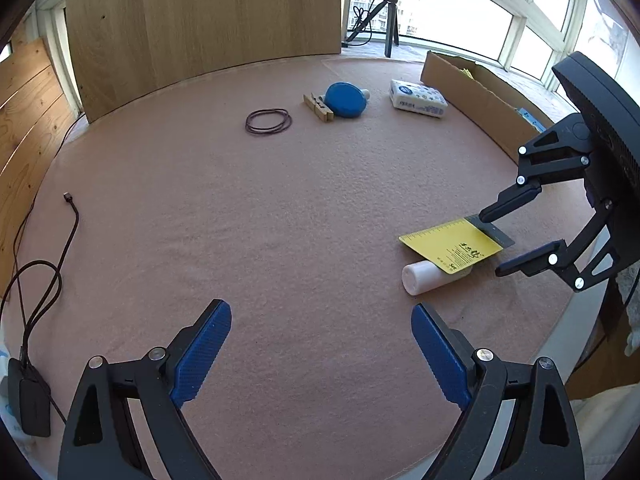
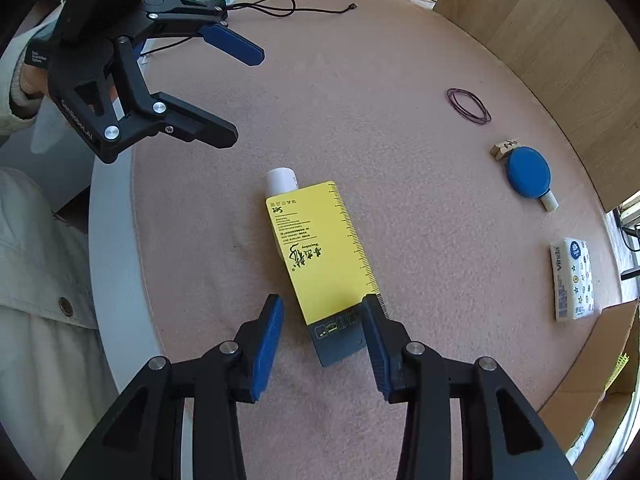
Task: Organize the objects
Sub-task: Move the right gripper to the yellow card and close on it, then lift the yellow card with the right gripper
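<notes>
While nothing looks sorted: yellow card (image 2: 320, 248) on white tube (image 2: 282, 179), centre; hair ties (image 2: 468, 105), clothespin (image 2: 505, 147), blue disc (image 2: 528, 173), tissue pack (image 2: 573, 280) at two o'clock. Right gripper (image 2: 320, 344) part-open astride card; left gripper (image 1: 322, 354) wide, empty.

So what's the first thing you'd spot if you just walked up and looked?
The bright yellow card jumps out: it lies near the table's front edge, one end on top of a white tube, with the right gripper open around its dark end. Further back sits a round blue disc beside a wooden peg. The left gripper hovers open over bare pink felt.
</notes>
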A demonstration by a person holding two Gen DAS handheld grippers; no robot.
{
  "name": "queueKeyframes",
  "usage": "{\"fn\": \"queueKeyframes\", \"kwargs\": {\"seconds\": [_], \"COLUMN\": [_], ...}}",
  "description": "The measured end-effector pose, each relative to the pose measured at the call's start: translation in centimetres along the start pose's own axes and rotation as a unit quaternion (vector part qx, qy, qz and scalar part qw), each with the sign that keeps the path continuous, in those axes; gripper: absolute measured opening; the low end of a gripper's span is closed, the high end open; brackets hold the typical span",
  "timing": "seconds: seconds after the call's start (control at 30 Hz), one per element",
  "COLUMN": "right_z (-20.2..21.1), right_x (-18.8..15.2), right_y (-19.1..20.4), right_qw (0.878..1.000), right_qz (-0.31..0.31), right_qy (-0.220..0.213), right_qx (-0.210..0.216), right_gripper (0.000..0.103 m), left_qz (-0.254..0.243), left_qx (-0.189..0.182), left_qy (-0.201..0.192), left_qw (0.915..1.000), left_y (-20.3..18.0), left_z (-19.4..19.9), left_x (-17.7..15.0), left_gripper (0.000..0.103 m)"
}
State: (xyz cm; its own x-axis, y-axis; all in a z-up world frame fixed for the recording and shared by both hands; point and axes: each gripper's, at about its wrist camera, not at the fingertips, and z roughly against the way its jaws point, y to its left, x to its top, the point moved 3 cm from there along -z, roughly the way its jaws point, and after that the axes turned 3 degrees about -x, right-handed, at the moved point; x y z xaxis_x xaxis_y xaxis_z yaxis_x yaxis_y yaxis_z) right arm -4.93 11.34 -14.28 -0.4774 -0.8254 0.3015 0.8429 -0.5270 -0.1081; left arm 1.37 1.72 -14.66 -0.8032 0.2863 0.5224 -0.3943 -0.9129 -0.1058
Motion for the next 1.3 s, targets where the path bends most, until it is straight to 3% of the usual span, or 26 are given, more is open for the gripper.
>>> {"fn": "queueKeyframes", "kwargs": {"seconds": [0.17, 0.3, 0.5, 0.67, 0.87, 1.1, 1.23, 1.3], "right_z": [0.1, -0.6, -2.2, -2.6, -2.3, -0.2, 2.1, 2.5], "right_x": [0.3, 1.0, 1.7, 2.0, 1.7, 1.6, 3.0, 3.4], "right_y": [-0.6, -1.3, -4.0, -4.5, -4.8, -6.5, -3.5, -1.0], "right_qw": [0.999, 0.994, 0.988, 0.986, 0.987, 0.994, 0.992, 0.988], "right_qz": [0.049, 0.080, 0.059, 0.064, 0.065, 0.058, 0.098, 0.132], "right_qy": [0.008, 0.036, 0.058, 0.060, 0.062, 0.050, 0.027, 0.024], "right_qx": [0.013, 0.064, 0.128, 0.143, 0.131, 0.084, 0.074, 0.072], "right_gripper": [0.045, 0.048, 0.048, 0.046, 0.044, 0.044, 0.044, 0.044], "left_qz": [-0.010, -0.015, -0.025, -0.027, -0.021, -0.018, -0.029, -0.047], "left_qx": [-0.010, -0.017, -0.023, -0.023, -0.019, -0.017, -0.012, -0.027], "left_qy": [0.001, 0.000, 0.002, 0.002, 0.001, -0.003, -0.013, -0.021], "left_qw": [0.9999, 0.9997, 0.9994, 0.9994, 0.9996, 0.9997, 0.9994, 0.9983], "left_y": [-0.7, -0.9, -1.1, -1.0, -0.3, 0.4, 1.3, 1.4], "left_z": [0.0, 0.3, 0.7, 0.8, 0.8, 0.9, 1.1, 1.4], "left_x": [-0.1, -0.1, -0.5, -0.7, -0.6, -0.6, -0.8, -1.3], "left_gripper": [0.094, 0.094, 0.094, 0.094, 0.094, 0.094, 0.094, 0.094]}}
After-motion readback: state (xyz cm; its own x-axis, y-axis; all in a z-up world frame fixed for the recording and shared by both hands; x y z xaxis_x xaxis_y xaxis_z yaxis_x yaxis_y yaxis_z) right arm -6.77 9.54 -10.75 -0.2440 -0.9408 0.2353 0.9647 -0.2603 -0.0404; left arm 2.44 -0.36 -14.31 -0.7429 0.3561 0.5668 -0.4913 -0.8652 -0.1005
